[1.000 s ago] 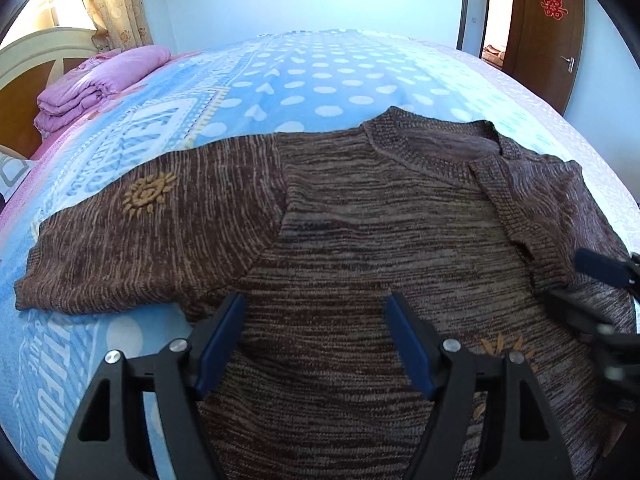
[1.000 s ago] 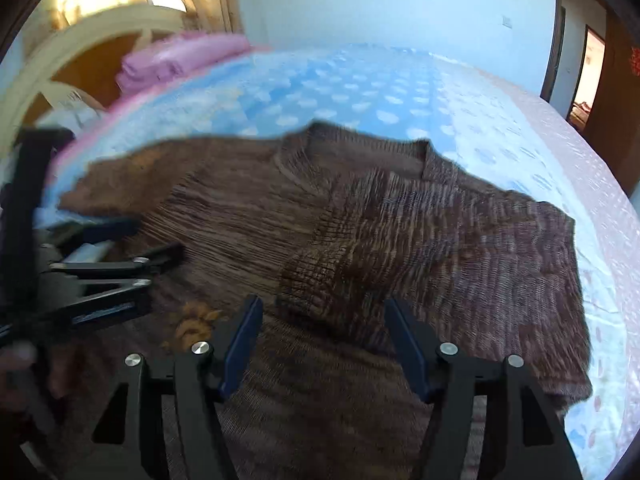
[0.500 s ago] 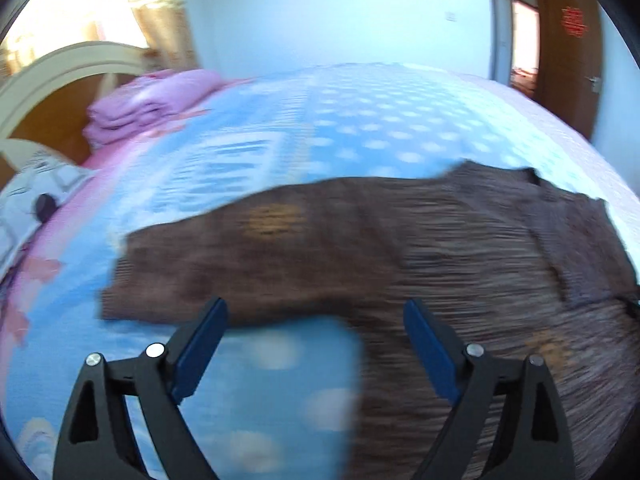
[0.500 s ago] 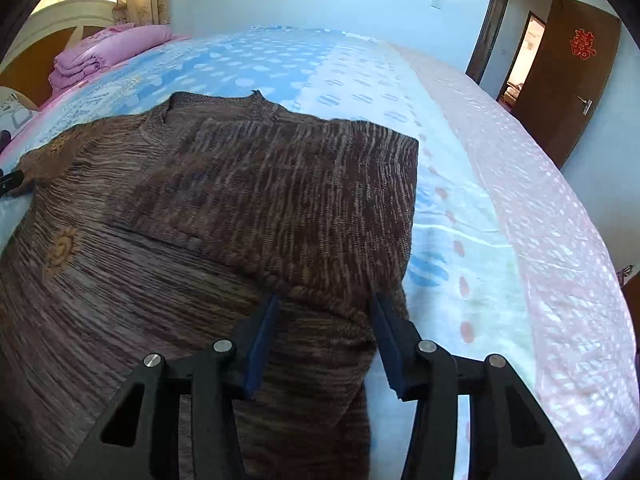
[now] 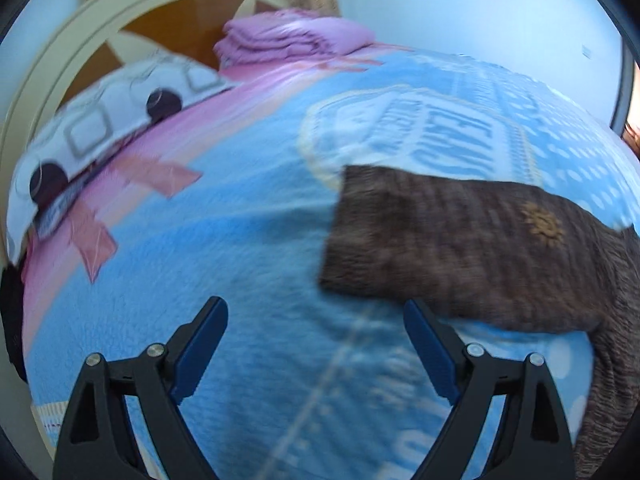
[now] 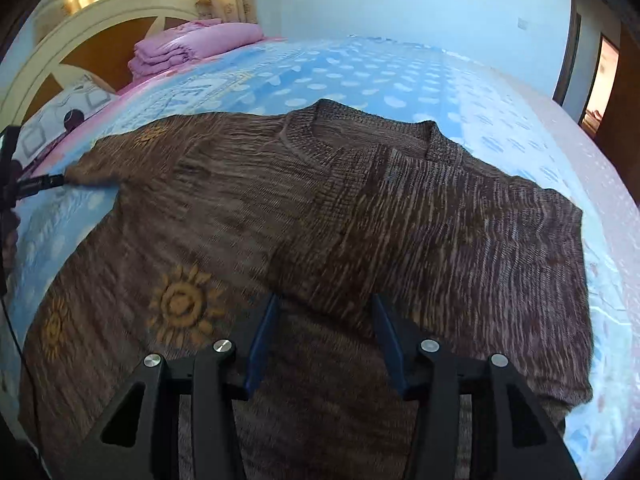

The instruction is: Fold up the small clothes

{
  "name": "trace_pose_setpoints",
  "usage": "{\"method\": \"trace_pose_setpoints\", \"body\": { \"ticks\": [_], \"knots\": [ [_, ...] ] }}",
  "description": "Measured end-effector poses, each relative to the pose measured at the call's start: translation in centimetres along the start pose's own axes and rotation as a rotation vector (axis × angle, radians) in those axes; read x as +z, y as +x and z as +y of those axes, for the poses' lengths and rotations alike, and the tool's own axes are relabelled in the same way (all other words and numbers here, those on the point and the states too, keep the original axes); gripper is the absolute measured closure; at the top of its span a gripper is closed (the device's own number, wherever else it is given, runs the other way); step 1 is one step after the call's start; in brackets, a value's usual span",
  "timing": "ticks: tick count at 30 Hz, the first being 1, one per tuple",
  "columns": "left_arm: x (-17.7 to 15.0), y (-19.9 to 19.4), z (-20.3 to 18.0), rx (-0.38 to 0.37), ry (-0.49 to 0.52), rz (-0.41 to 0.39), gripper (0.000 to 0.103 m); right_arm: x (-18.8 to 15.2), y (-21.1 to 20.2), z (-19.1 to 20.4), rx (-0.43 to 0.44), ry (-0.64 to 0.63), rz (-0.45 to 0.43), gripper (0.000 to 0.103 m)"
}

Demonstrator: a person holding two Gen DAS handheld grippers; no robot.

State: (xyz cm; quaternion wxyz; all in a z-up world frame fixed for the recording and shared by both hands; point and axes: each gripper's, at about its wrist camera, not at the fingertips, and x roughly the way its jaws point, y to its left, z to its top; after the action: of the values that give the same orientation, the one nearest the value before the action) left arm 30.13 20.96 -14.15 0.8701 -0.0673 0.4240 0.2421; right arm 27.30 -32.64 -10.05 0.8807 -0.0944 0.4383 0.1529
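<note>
A brown knit sweater (image 6: 280, 216) with yellow sun motifs lies flat on the bed, its right sleeve folded across the chest. Its left sleeve (image 5: 460, 244) stretches out flat over the blue blanket, the cuff at the left end. My left gripper (image 5: 316, 340) is open and empty, above bare blanket just short of that cuff; it also shows in the right wrist view (image 6: 44, 182) at the sleeve end. My right gripper (image 6: 324, 320) is open and empty, low over the sweater's body at the folded sleeve's lower edge.
The bed has a blue and pink patterned blanket (image 5: 200, 248). A folded pink quilt (image 6: 192, 46) and a white pillow (image 5: 100, 128) lie by the cream headboard (image 6: 100, 20). A doorway (image 6: 604, 80) is at the right.
My left gripper has swung left off the sweater's body to the end of the left sleeve. My right gripper has moved back over the sweater's middle and stands wider open than half a second ago.
</note>
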Motion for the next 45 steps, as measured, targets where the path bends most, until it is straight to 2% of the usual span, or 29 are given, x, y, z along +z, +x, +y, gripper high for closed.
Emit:
{"method": "trace_pose_setpoints", "body": {
  "ticks": [5, 10, 14, 16, 20, 21, 23, 24, 30, 36, 41, 45],
  "knots": [
    [0.1, 1.2, 1.1, -0.019, -0.052, 0.025, 0.011, -0.5, -0.2, 0.5, -0.030, -0.018, -0.023, 0.051],
    [0.7, 1.0, 0.9, -0.097, -0.094, 0.018, 0.012, -0.9, -0.3, 0.8, -0.067, -0.043, -0.030, 0.049],
    [1.5, 1.4, 0.3, -0.116, -0.081, 0.027, 0.020, -0.9, -0.2, 0.5, -0.060, -0.030, -0.036, 0.048],
    [1.9, 2.1, 0.2, -0.115, -0.093, 0.042, 0.029, -1.0, -0.4, 0.5, -0.068, -0.033, -0.039, 0.048],
    [2.5, 3.8, 0.0, -0.125, -0.123, 0.081, 0.032, -1.1, -0.5, 0.6, -0.083, -0.040, -0.044, 0.047],
    [2.5, 3.7, -0.1, -0.121, -0.125, 0.074, 0.037, -1.1, -0.5, 0.6, -0.083, -0.039, -0.045, 0.047],
    [2.8, 3.7, -0.6, -0.146, -0.107, 0.071, 0.065, -1.1, -0.5, 0.6, -0.082, -0.037, -0.046, 0.046],
    [3.0, 3.6, -0.9, -0.169, -0.093, 0.066, 0.093, -1.1, -0.5, 0.6, -0.081, -0.035, -0.046, 0.046],
    [3.8, 1.8, -1.2, -0.190, -0.079, 0.033, 0.094, -1.1, -0.6, 0.5, -0.073, -0.030, -0.053, 0.045],
    [5.4, -1.3, -1.4, -0.223, -0.080, -0.021, 0.094, -0.4, -4.1, -1.4, -0.055, 0.058, -0.145, 0.043],
    [6.8, -4.5, -3.5, -0.287, -0.041, -0.071, 0.094, 0.7, -7.9, -4.4, -0.036, 0.158, -0.177, 0.042],
    [7.5, -7.2, -5.7, -0.354, -0.016, -0.095, 0.094, -0.2, -10.0, -6.6, -0.054, 0.190, -0.190, 0.040]
  ]
}}
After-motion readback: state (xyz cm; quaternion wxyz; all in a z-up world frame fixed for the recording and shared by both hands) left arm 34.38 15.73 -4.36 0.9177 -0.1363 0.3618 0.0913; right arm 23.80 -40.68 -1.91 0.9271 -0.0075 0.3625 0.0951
